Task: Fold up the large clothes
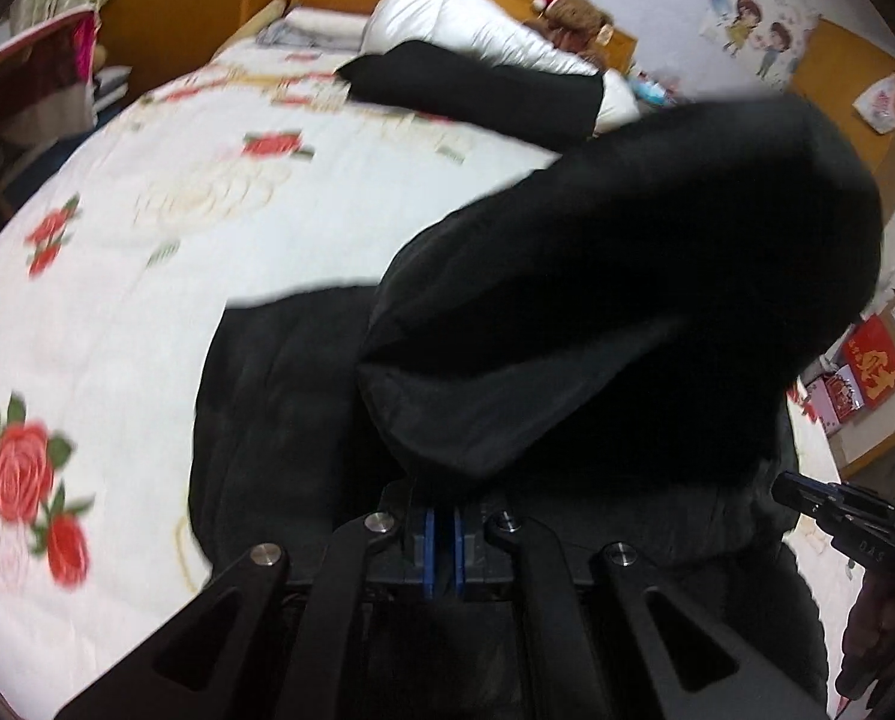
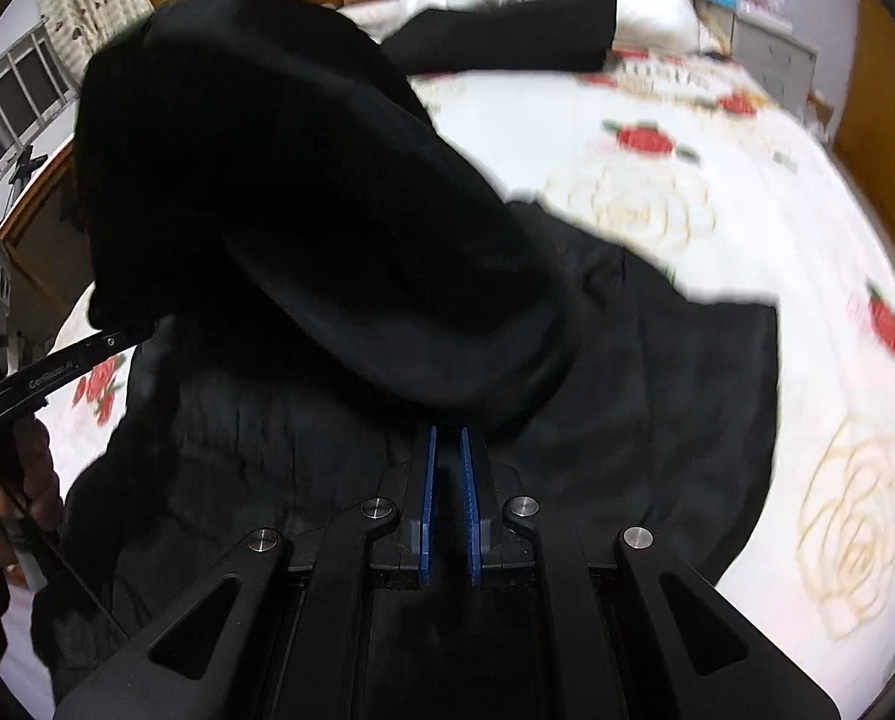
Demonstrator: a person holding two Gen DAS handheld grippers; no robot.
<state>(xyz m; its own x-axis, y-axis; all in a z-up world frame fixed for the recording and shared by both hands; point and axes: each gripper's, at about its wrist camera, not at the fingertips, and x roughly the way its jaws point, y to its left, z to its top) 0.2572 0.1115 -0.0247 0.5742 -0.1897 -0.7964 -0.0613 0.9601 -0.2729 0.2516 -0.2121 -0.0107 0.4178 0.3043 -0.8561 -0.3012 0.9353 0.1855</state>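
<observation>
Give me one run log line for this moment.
left gripper: shut on coat | right gripper: shut on coat | coat part lifted over bed

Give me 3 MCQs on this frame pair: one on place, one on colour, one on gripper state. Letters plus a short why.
1. Where does the black garment lie?
A. On a bed with a rose-print cover
B. On a wooden floor
C. Over a chair back

2. What colour are the pads of the right gripper?
A. Red
B. Blue
C. White

3. How does the left gripper stand?
A. Wide open above the bed
B. Shut on a white pillow
C. Shut on the black garment

Key:
1. A: the white bed cover with red roses spreads around and under the dark cloth in both views.
2. B: two blue strips line the inner faces of the fingers in the right wrist view.
3. C: its pads are together, and a fold of the black cloth runs down into the gripper's tip.
</observation>
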